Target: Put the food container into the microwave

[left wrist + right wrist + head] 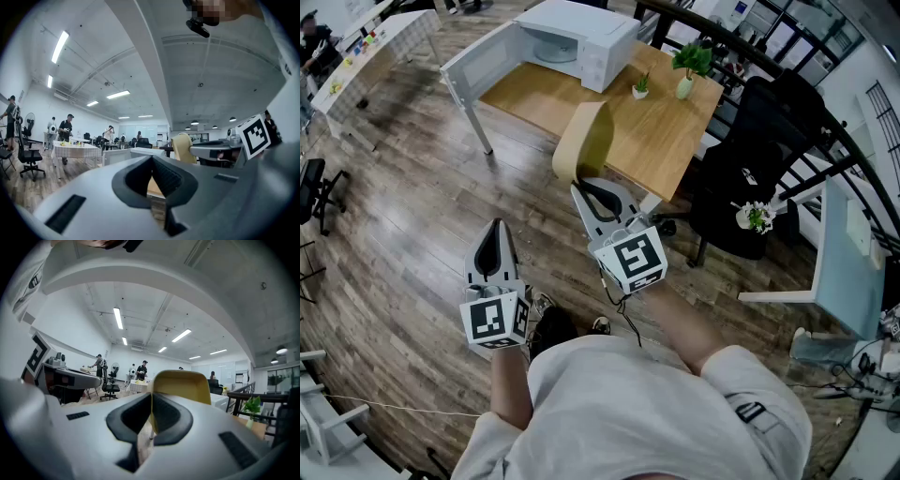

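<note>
The white microwave (581, 37) stands at the far end of a wooden table (647, 131), its door (483, 61) swung wide open to the left. A pale round shape (555, 49) lies inside the cavity; I cannot tell whether it is a plate or the food container. Both grippers are held low, well short of the table. My left gripper (494, 230) (151, 158) is shut with nothing in it. My right gripper (581, 189) (151, 394) is also shut and empty, its tip just before a yellow chair back (584, 141) (183, 385).
Two small potted plants (689, 66) (641, 86) sit on the table's right side. A black office chair (750, 178) and a white side table (844, 253) stand to the right. Wooden floor lies to the left; people stand at distant tables (77, 150).
</note>
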Motion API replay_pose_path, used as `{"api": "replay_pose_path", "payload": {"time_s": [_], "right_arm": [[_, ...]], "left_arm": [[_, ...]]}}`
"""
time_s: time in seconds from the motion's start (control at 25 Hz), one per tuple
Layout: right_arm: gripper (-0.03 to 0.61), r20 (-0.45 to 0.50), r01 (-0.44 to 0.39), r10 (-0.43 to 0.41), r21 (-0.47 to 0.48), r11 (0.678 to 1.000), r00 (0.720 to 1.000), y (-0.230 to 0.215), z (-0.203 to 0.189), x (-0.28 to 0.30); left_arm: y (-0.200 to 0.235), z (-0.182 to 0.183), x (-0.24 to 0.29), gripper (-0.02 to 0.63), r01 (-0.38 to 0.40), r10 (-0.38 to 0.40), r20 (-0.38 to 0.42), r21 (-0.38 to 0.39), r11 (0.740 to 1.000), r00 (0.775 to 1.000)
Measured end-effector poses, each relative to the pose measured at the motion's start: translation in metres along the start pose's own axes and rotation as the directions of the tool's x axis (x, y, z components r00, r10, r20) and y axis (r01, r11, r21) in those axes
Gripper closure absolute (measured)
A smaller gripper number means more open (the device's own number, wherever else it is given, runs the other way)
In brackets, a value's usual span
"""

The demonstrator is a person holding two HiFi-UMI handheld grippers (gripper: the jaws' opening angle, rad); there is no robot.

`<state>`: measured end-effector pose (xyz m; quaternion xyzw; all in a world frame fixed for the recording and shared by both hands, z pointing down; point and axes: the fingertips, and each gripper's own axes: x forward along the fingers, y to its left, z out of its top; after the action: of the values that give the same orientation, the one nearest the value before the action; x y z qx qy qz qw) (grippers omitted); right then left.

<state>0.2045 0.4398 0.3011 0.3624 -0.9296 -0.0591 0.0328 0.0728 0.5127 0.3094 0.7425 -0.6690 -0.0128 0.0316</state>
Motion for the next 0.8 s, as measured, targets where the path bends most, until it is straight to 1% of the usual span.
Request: {"api": "replay_pose_path", "payload": {"time_s": [0.16, 0.28, 0.4, 0.56, 0.8], "right_arm": [[0.564, -0.004, -0.013, 0.013, 0.009, 1.0, 1.0, 0.001, -0.007, 0.016], [0.563, -0.03, -0.008, 0.008, -0.008, 1.0, 1.0, 0.005, -0.014, 0.028], [0.563, -0.06, -0.002, 0.002, 0.003, 1.0, 0.998, 0.006, -0.022, 0.041], [0.563, -0.093, 0.023, -0.023, -0.007, 1.0, 0.995, 0.009, -0.026, 0.067], [0.563, -0.103, 0.046, -0.047, -0.013, 0.999, 0.994, 0.019, -0.021, 0.103]], "left_arm": [[0.012, -0.008, 0.016, 0.601, 0.019, -0.019, -0.01, -0.01, 1.0, 1.0], [0.021, -0.016, 0.027, 0.601, 0.043, -0.044, -0.025, -0.028, 0.999, 0.999], [0.031, -0.02, 0.039, 0.601, 0.079, -0.081, -0.035, -0.043, 0.996, 0.996], [0.051, -0.02, 0.055, 0.601, 0.138, -0.14, -0.036, -0.044, 0.989, 0.99], [0.087, -0.021, 0.071, 0.601, 0.186, -0.188, -0.049, -0.046, 0.982, 0.981]]}}
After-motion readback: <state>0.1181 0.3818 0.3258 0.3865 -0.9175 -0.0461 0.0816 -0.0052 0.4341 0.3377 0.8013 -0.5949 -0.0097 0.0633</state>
